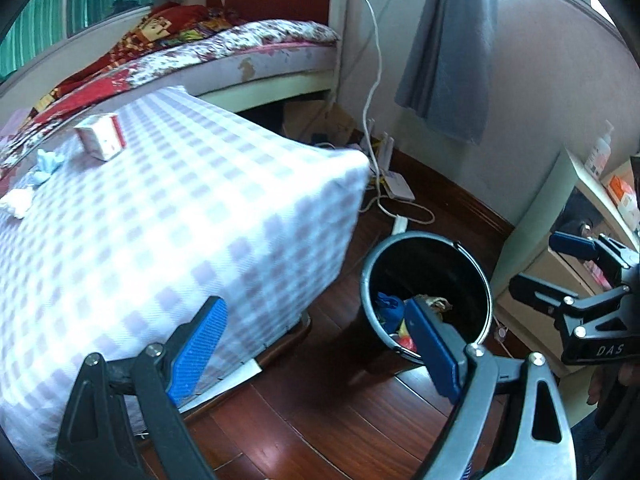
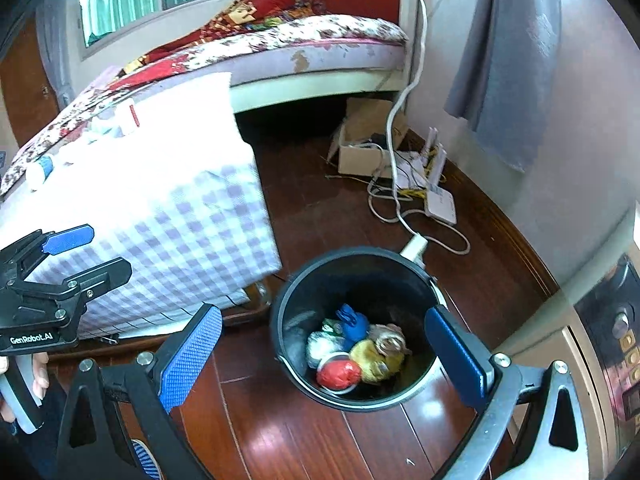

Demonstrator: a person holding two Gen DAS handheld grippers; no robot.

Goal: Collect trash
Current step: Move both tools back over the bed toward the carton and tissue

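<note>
Both tools point steeply down toward the floor. Left hand-held gripper [image 1: 316,354]: jaws spread, nothing between them. Right hand-held gripper [image 2: 324,354]: jaws spread, empty. Black bucket [image 2: 288,320] stands on the wooden floor [image 2: 280,432], holding crumpled trash [image 2: 352,354]. Beyond, the checked worktop [image 1: 168,216] carries a small carton [image 1: 102,140] and wadded tissue [image 1: 18,202].

1. The bin [image 2: 356,328] stands on the floor [image 2: 320,440], just right of the cloth-covered table [image 2: 192,232].
2. Crumpled trash [image 2: 352,356] lies in the bin's bottom.
3. A small box [image 1: 102,140] and scraps [image 1: 46,164] lie on the table's far part.
4. The bed [image 2: 320,40] runs behind the table.
5. A cardboard box [image 2: 364,136], a router [image 2: 440,204] and cables [image 2: 400,208] lie on the floor behind the bin, by the wall.
6. A cabinet [image 1: 560,260] stands right of the bin.
</note>
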